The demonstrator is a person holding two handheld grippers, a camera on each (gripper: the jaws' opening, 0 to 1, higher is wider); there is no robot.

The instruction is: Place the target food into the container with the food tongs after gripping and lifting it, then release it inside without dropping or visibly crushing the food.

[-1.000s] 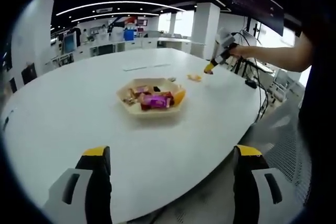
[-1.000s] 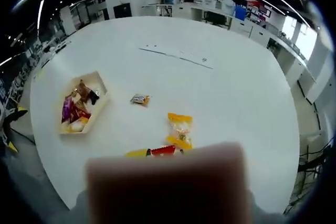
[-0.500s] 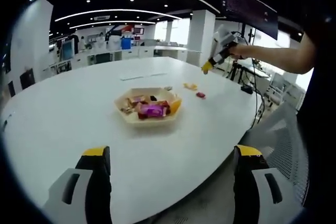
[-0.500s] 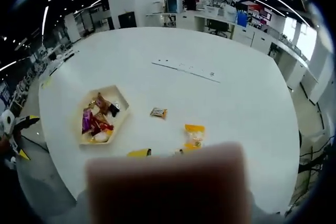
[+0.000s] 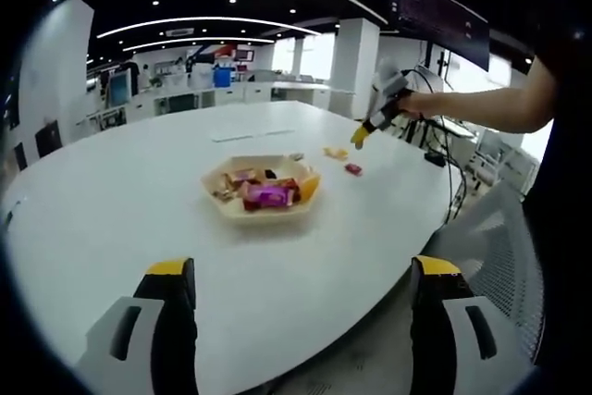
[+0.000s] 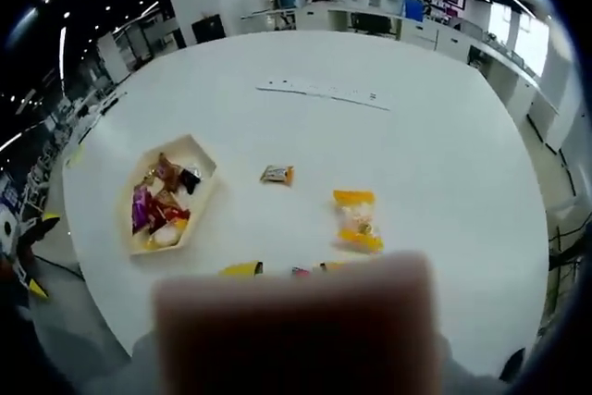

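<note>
A pale hexagonal tray (image 5: 225, 199) (image 6: 205, 147) holding several wrapped snacks sits mid-table. Beyond it on the white table lie a yellow packet (image 5: 335, 152) (image 6: 357, 221), a small red packet (image 5: 352, 168) (image 6: 301, 272) and a small silver-orange packet (image 5: 296, 156) (image 6: 277, 174). My left gripper (image 5: 303, 270) is low at the table's near edge, open wide and empty. A person's arm holds my right gripper (image 5: 359, 136) (image 6: 287, 270) just above the red packet. A blurred beige block hides most of its jaws, whose yellow tips peek out apart.
The white round table (image 5: 111, 201) reaches far left and back, with a thin strip of paper (image 6: 319, 92) on its far side. A mesh chair (image 5: 504, 228) stands right of the table edge. Desks and pillars fill the room behind.
A second ago the left gripper view shifted, then held still. The right gripper rose from the packets, then sank back toward the red one. Both grippers' jaws look unchanged.
</note>
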